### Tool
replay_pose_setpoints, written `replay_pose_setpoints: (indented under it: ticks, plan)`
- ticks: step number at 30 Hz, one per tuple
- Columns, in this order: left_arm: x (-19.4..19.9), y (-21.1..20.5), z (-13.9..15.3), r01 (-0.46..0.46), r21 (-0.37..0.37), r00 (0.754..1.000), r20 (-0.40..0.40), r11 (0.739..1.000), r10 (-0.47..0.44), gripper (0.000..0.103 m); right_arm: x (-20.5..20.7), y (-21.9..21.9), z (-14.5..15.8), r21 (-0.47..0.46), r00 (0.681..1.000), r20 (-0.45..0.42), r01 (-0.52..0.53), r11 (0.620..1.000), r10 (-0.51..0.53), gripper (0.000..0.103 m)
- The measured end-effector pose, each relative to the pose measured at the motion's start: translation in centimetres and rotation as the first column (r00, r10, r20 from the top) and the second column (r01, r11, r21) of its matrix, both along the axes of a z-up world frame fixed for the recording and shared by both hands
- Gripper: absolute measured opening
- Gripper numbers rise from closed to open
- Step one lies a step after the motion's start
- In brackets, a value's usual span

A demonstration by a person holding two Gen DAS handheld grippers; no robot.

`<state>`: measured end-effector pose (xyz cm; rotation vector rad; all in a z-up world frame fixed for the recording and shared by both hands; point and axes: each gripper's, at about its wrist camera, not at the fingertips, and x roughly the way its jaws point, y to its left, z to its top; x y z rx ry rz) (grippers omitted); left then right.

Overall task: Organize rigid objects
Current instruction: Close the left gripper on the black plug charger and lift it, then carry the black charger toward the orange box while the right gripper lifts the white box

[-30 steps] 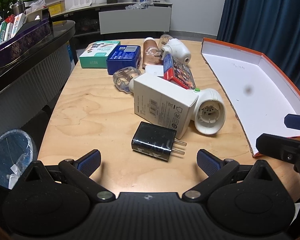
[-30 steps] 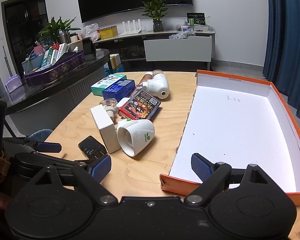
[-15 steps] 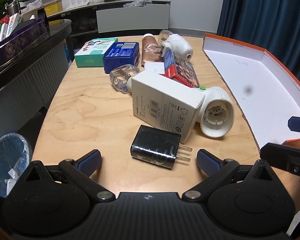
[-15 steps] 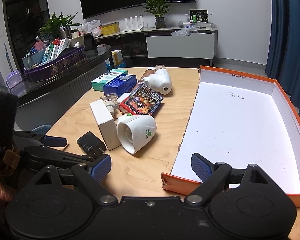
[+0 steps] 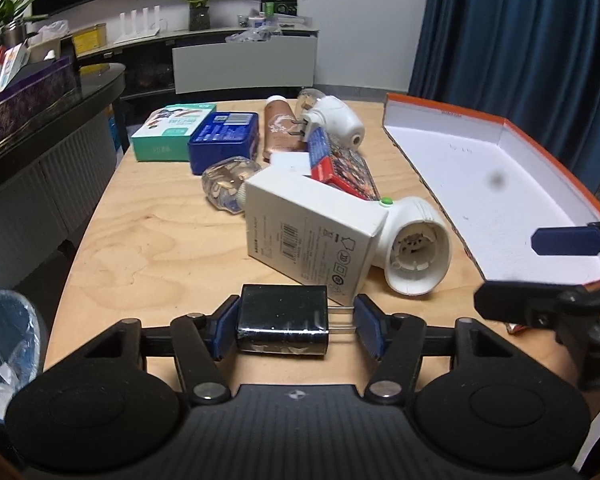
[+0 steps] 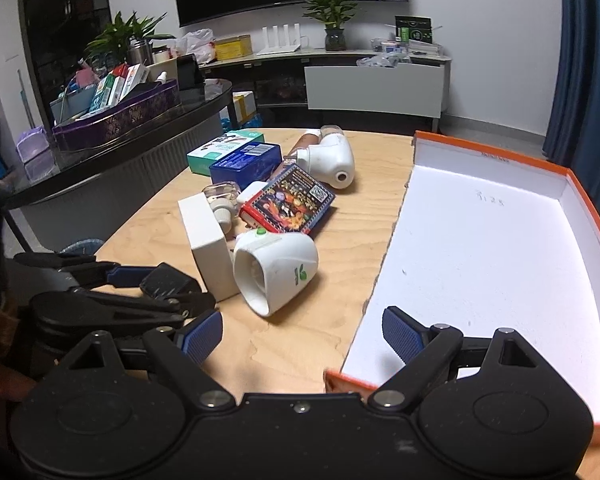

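The left gripper (image 5: 296, 326) is closing its jaws around the black charger (image 5: 282, 325) — a second ago they stood wide apart with the charger lying free on the tabletop (image 5: 160, 248) ahead of them. Now the left pad sits against the charger's body and the right pad meets the tips of its prongs, so the grip looks taken or very nearly so. The charger is at the near edge of the tabletop, just in front of the white carton (image 5: 312, 236). The right gripper (image 6: 302, 334) hovers with jaws apart and nothing between them, over the near corner of the orange-rimmed box (image 6: 592, 216) — likely the charger's destination.
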<state>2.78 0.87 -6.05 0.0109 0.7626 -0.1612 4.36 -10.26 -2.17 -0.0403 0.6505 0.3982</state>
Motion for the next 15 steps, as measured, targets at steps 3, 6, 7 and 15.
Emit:
replay_pose_setpoints:
  ticks: [3,6,7,15]
  plan:
    - [-0.2,0.7,0.3,-0.036,-0.009,0.999,0.008,0.999,0.036,0.061,0.6,0.7,0.6,-0.014,0.998,0.019,-0.061,0.998,0.061,0.102]
    - [-0.5,1.4,0.7,-0.078,-0.013,0.997,0.017,0.997,0.078,0.061,1.4,2.6,1.6,-0.061,0.985,0.058,-0.161,0.985,0.164,0.102]
    - [-0.7,1.6,0.9,-0.095,-0.007,0.995,0.027,0.995,0.095,0.061,1.8,3.4,1.8,-0.091,0.980,0.071,-0.180,0.979,0.186,0.102]
    - [-0.8,4.7,1.9,-0.277,-0.034,0.958,0.070,0.960,0.279,0.061,6.4,8.6,1.3,-0.157,0.954,-0.015,-0.299,0.941,0.301,0.081]
